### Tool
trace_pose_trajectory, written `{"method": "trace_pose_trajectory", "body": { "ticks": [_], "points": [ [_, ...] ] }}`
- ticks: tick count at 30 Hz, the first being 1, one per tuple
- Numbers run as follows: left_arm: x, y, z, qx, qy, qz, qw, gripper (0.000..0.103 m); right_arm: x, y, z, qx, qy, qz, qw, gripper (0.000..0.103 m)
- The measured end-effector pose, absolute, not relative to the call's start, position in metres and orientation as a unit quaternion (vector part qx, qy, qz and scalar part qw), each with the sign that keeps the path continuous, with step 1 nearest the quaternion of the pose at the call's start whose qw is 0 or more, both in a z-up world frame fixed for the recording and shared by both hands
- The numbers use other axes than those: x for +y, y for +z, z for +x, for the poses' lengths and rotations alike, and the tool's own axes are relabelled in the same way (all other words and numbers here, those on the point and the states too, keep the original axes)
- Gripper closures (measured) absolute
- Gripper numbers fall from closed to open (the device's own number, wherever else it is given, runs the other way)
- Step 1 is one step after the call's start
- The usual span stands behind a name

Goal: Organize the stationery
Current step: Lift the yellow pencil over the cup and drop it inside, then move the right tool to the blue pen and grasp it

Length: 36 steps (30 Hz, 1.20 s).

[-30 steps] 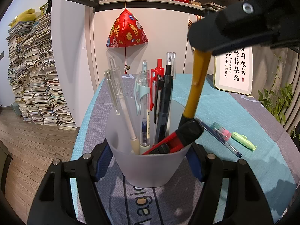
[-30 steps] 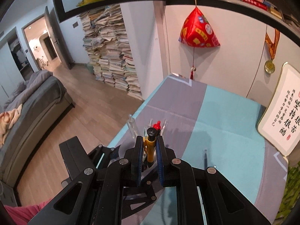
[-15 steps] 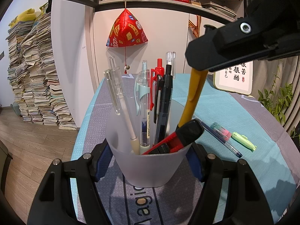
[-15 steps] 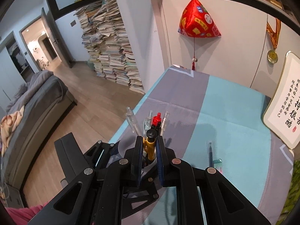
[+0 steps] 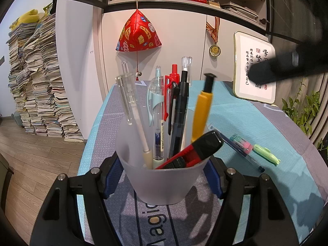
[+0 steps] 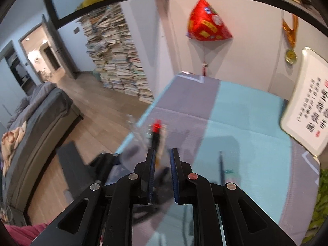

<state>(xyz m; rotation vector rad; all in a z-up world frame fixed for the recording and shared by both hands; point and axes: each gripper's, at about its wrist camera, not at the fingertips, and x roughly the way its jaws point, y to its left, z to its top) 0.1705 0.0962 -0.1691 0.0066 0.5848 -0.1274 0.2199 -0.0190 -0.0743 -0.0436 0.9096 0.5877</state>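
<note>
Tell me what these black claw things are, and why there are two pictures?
They are two pinching tools, and a person holds one in each hand. Each tool carries a small camera looking along its two fingers, so each picture comes from one tool.

In the left tool's picture, the left gripper squeezes a frosted cup full of pens, including a yellow pen. On the tablecloth beside it lie a blue pen, a pink highlighter and a green highlighter.

In the right tool's blurry picture, the right gripper is open and holds nothing, above the cup.
</note>
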Motion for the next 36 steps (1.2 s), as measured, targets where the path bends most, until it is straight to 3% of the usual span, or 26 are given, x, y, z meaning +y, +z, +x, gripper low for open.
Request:
{"method": "trace_pose_trajectory", "body": {
  "ticks": [14,28,29,36],
  "points": [
    [0.097,-0.169,0.170,0.288,-0.063,0.003,0.956,0.033,-0.072,-0.178,0.232,0.545,0.184,-0.054,0.816,0.088],
    [0.096,-0.169,0.171,0.288,-0.063,0.003,0.956,0.033,-0.071,-0.195,0.231,0.540,0.185,-0.073,0.818,0.089],
    [0.097,-0.169,0.170,0.288,-0.063,0.003,0.956,0.033,-0.069,-0.194,0.230,0.541,0.185,-0.076,0.817,0.094],
    [0.097,-0.169,0.170,0.288,-0.063,0.003,0.956,0.033,-0.077,-0.182,0.201,0.554,0.214,-0.095,0.799,0.094]
  ]
}}
